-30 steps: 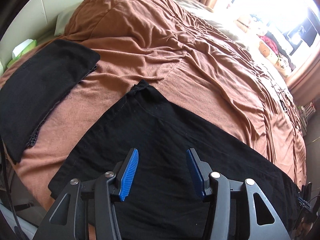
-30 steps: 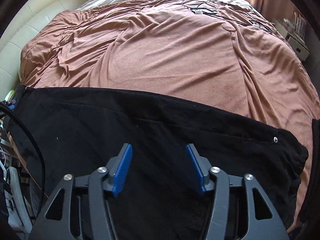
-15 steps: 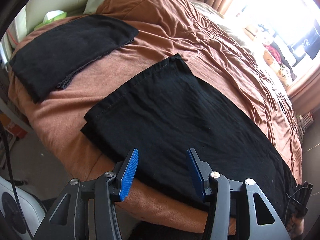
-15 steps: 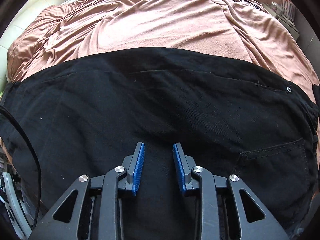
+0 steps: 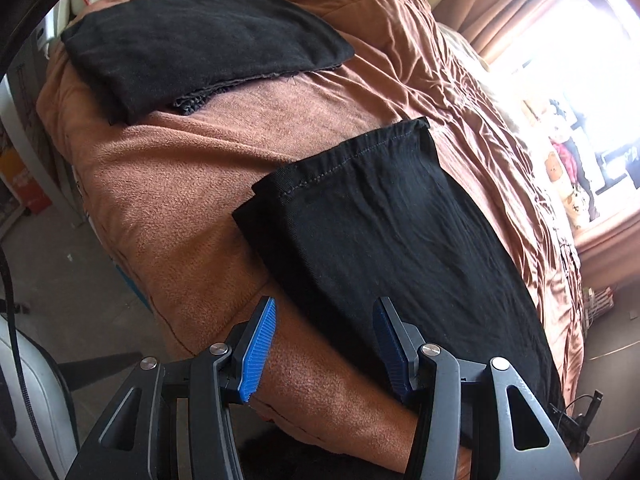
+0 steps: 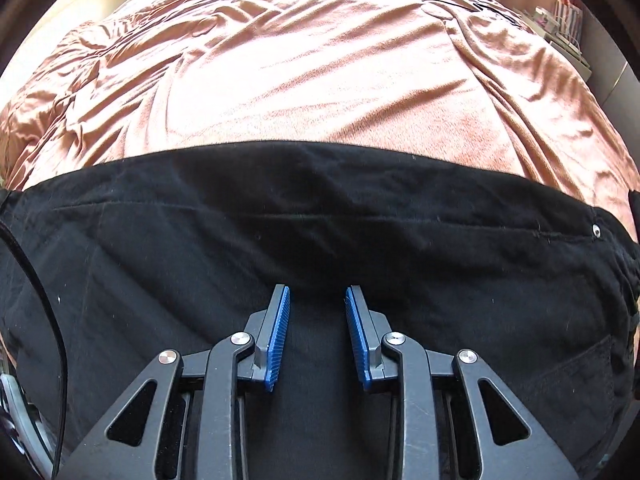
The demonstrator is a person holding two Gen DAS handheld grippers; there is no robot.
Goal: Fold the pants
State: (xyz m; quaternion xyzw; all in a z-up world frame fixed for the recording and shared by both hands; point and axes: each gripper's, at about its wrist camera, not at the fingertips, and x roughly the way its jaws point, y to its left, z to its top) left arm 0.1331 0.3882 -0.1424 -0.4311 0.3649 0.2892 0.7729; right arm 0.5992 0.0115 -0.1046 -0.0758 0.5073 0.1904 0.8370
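The left gripper (image 5: 323, 344) has black angular arms with silver screws. Ribbed blue pads line its jaws. The right gripper (image 6: 317, 334) matches.

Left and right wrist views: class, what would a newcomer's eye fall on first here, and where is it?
First, the long black pants laid flat along the near edge of the rumpled brown fleece bedspread, hem toward the folded black garment near the pillows. Next, the blue-padded left gripper open by the pants' edge, and the right gripper over the pants' middle, pads narrowly apart.
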